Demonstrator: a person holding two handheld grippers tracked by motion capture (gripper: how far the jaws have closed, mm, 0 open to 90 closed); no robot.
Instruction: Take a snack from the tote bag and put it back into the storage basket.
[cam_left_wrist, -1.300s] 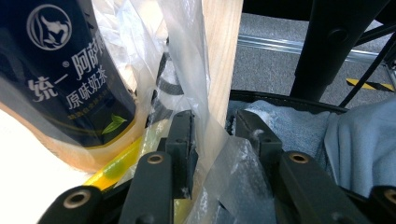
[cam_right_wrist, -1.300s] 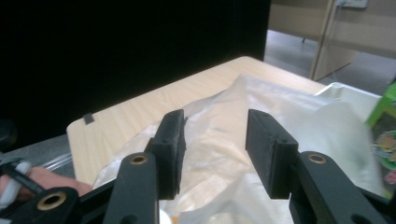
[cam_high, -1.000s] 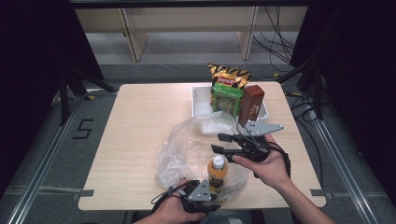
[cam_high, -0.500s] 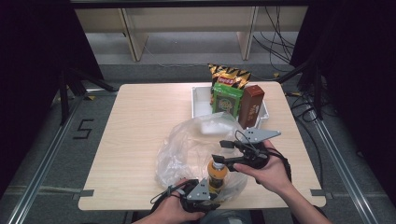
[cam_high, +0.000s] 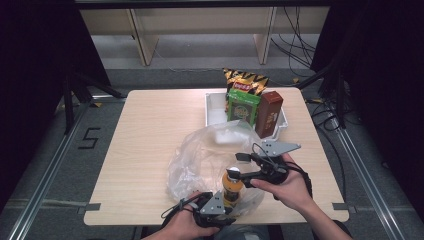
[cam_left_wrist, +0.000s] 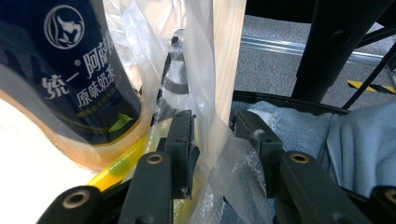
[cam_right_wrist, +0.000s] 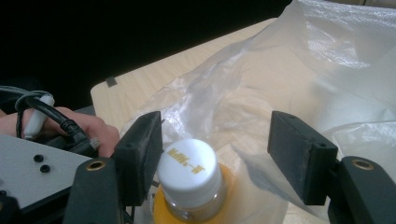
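While your left tool (cam_high: 216, 212) sat at the near edge of the worktop (cam_high: 150, 135), its jaws were clamped on a fold of the clear plastic bag (cam_high: 200, 157). Just to its right the bottle (cam_high: 232, 187) stood upright inside that bag. Your right tool (cam_right_wrist: 215, 158) hovered at the white cap (cam_right_wrist: 189, 169), jaws having just been opening, one pad beside the cap, the other apart. Farther right, a white tray (cam_high: 212, 107) held snack packs.
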